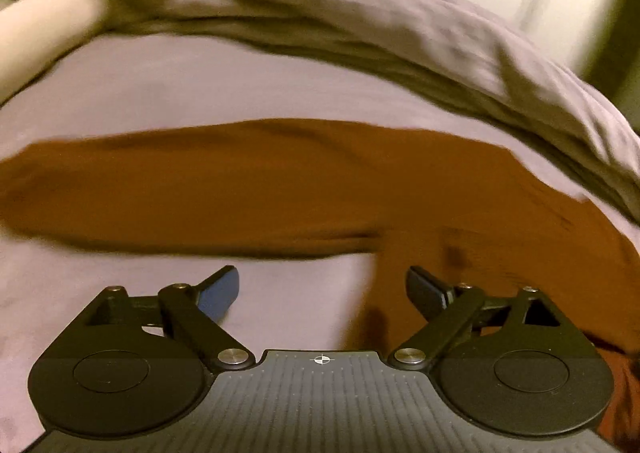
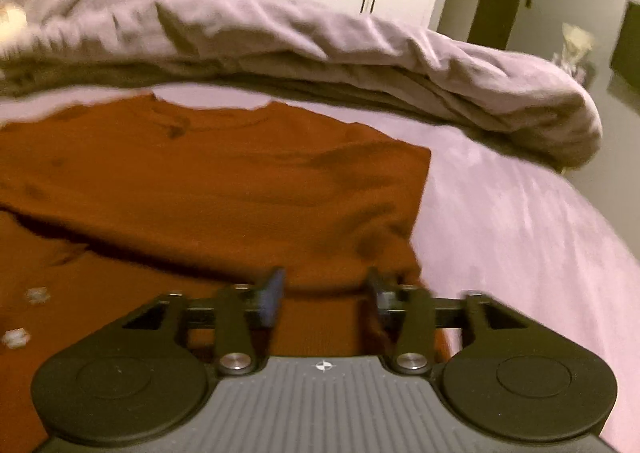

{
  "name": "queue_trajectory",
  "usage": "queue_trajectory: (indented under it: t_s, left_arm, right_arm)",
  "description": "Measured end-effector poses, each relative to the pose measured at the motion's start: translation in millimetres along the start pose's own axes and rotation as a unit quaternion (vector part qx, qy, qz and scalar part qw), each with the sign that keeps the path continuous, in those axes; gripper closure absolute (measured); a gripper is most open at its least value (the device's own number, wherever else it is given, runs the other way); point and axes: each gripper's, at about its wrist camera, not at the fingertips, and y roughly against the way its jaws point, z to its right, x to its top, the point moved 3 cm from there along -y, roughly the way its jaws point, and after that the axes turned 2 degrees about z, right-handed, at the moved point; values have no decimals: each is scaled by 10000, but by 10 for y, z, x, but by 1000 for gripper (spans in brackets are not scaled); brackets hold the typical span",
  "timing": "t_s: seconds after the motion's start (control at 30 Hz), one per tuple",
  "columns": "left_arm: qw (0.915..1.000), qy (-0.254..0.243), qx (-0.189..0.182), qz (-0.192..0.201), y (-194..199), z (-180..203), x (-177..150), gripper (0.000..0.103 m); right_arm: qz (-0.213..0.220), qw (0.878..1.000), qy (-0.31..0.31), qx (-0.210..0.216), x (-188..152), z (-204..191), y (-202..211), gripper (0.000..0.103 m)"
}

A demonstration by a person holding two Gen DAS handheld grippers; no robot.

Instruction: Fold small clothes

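A rust-orange garment [image 2: 216, 189] lies spread flat on the lilac bed sheet [image 2: 520, 221], with a rumpled grey duvet [image 2: 360, 49] bunched beyond it toward 12 o'clock. The left claw [image 1: 322, 293] is released, its jaws spread wide over bare sheet with a sleeve stretching toward 9 o'clock ahead. The right claw [image 2: 326, 295] is also released, jaws half apart above the garment's near edge, gripping nothing.

A bed [image 2: 520, 221] covered in a lilac sheet is carrying 1 rust-brown sweater [image 2: 224, 181], lying flat, with a bunched lilac duvet [image 2: 360, 49] lying along its far side.
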Motion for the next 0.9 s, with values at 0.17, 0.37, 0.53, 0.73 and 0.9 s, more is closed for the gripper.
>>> queue_trajectory:
  t_s: [0.17, 0.37, 0.53, 0.73, 0.9]
  left_arm:
    - [9847, 1649, 537, 163, 124, -1162, 58, 9]
    - [9530, 3003, 22, 401, 13, -1868, 113, 26]
    - [9181, 3884, -320, 727, -99, -2172, 138, 44]
    - [8873, 4535, -472, 695, -243, -2441, 168, 79]
    - [9143, 3999, -239, 595, -123, -2455, 261, 91]
  right_arm:
    - [36, 9984, -508, 252, -337, -46, 515, 48]
    - [-165, 9966, -773, 244, -481, -57, 706, 46]
    - [-208, 9972, -702, 156, -390, -124, 737, 46]
    - [-165, 9977, -634, 190, -334, -189, 782, 45]
    - [-117, 9982, -565, 182, -317, -206, 813, 45]
